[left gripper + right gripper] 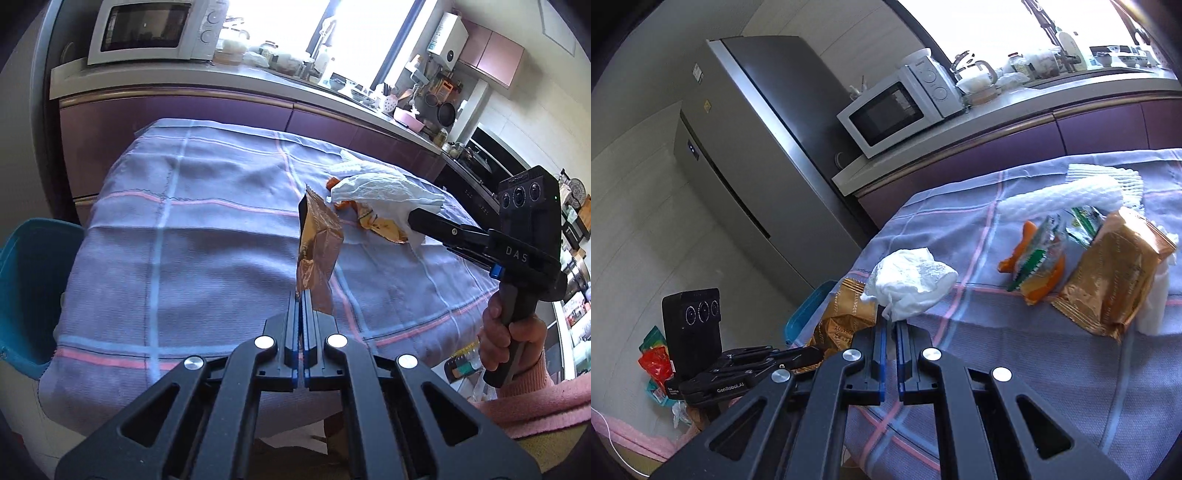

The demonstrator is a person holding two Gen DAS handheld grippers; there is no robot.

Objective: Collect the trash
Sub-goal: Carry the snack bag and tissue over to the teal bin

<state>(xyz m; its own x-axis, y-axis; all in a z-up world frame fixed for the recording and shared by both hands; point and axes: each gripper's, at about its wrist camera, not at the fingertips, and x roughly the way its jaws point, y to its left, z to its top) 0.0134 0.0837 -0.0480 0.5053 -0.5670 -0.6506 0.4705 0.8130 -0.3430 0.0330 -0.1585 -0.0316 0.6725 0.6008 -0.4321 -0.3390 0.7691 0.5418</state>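
My left gripper (300,295) is shut on a gold-brown snack wrapper (317,240) and holds it above the checked tablecloth (184,240). It also shows in the right wrist view (838,321). My right gripper (891,323) is shut on a crumpled white tissue (912,277), which also shows in the left wrist view (380,192). On the cloth lie another gold wrapper (1108,277), an orange and green wrapper (1034,266) and white foam netting (1082,192).
A teal bin (33,288) stands at the table's left end, its rim showing in the right wrist view (809,310). Kitchen counter with microwave (155,31) runs behind the table. A fridge (768,147) stands to the left. Colourful wrappers (655,362) lie on the floor.
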